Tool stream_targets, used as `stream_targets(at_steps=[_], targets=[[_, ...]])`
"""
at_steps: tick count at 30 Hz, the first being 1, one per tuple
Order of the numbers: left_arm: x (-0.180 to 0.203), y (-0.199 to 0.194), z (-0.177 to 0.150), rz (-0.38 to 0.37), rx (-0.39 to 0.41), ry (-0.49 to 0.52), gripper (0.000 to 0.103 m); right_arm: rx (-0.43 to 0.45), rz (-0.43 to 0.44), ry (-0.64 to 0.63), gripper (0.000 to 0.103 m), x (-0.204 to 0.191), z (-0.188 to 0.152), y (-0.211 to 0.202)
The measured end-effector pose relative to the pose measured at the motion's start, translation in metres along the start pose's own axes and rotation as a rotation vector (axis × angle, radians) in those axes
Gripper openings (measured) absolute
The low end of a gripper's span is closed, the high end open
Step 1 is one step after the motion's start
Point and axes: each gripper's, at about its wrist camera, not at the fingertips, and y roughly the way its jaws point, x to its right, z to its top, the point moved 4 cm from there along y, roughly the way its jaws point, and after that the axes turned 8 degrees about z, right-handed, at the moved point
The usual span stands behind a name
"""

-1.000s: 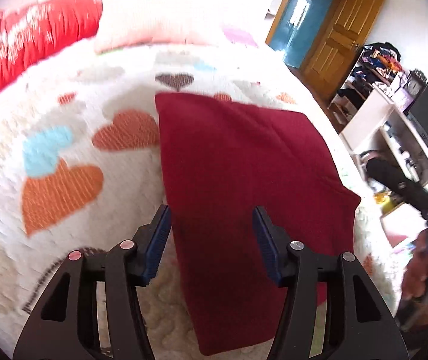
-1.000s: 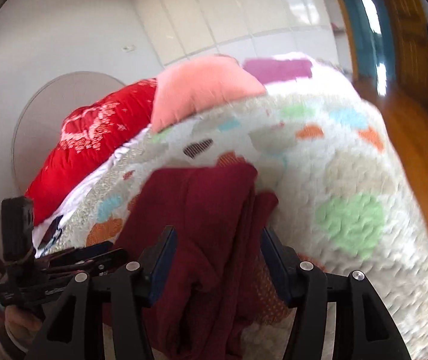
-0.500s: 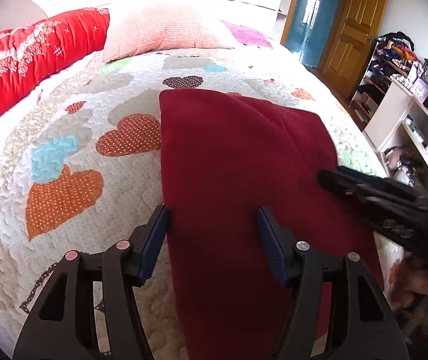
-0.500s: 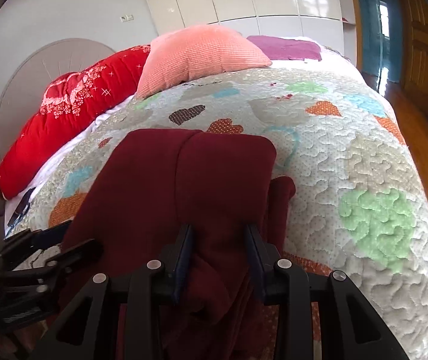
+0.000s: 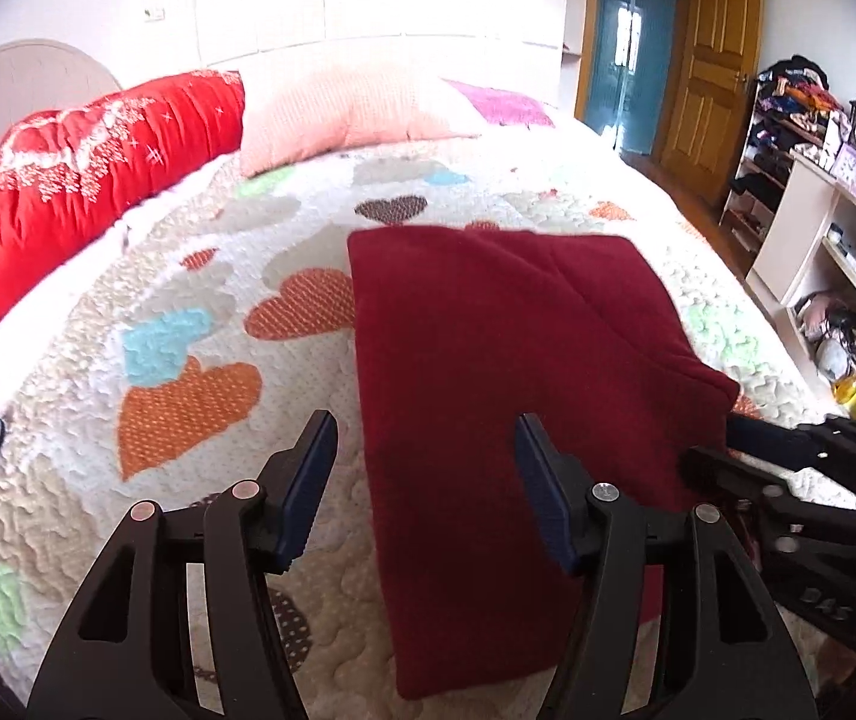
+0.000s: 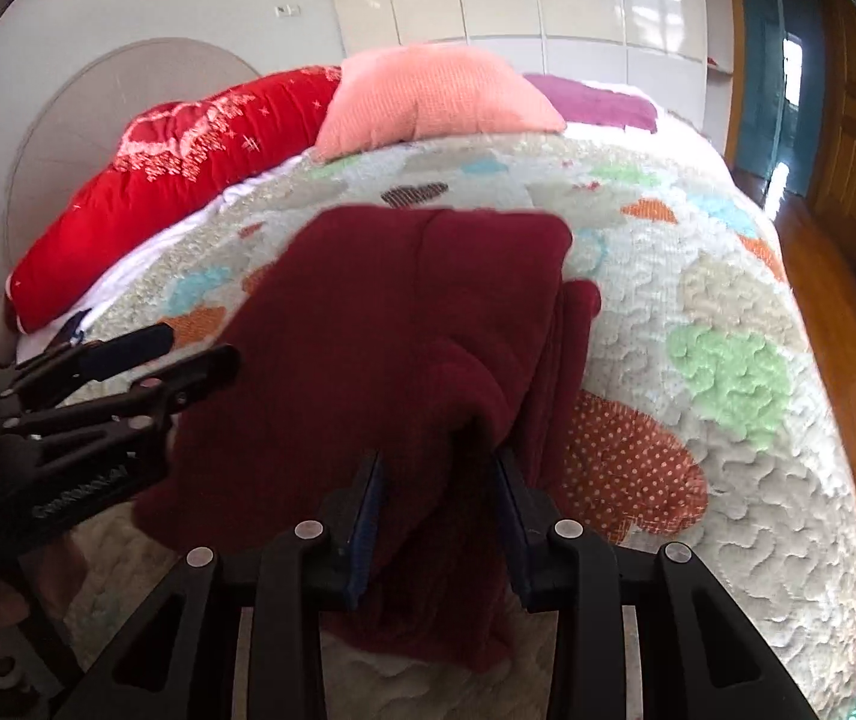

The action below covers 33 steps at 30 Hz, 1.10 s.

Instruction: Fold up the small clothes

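A white quilted bedspread [image 5: 146,516] patterned with coloured hearts covered the bed; a long red bolster [image 5: 86,174] and a pink knitted pillow [image 5: 344,102] lay at its head; the dark red fleece garment [image 5: 488,348] lay near the foot, already folded into a long panel whose long axis ran from the near edge toward the pillows. The left gripper [image 5: 422,480] hovered with jaws apart over its left edge; the right gripper [image 6: 437,498] had just been closing, apparently clamped on a bunched fold at the right edge. Judging by this, a further fold remained.
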Motion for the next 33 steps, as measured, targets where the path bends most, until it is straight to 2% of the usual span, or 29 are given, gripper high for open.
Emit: stream_targets(at_steps=[4, 10, 17, 33], targets=[[-0.004, -0.011, 0.001, 0.001, 0.021, -0.02, 0.061, 0.082, -0.001, -0.018, 0.051, -0.01, 0.005, -0.031], [-0.003, -0.03, 0.0, 0.015, 0.076, -0.016, 0.061, 0.152, -0.003, -0.003, 0.051, -0.018, 0.006, -0.052], [-0.005, -0.035, 0.0, 0.035, 0.093, -0.018, 0.061, 0.141, -0.003, 0.019, 0.051, -0.017, 0.002, -0.05], [-0.004, -0.024, -0.008, 0.053, 0.061, -0.016, 0.061, 0.105, 0.01, 0.051, 0.051, -0.015, -0.003, -0.032]])
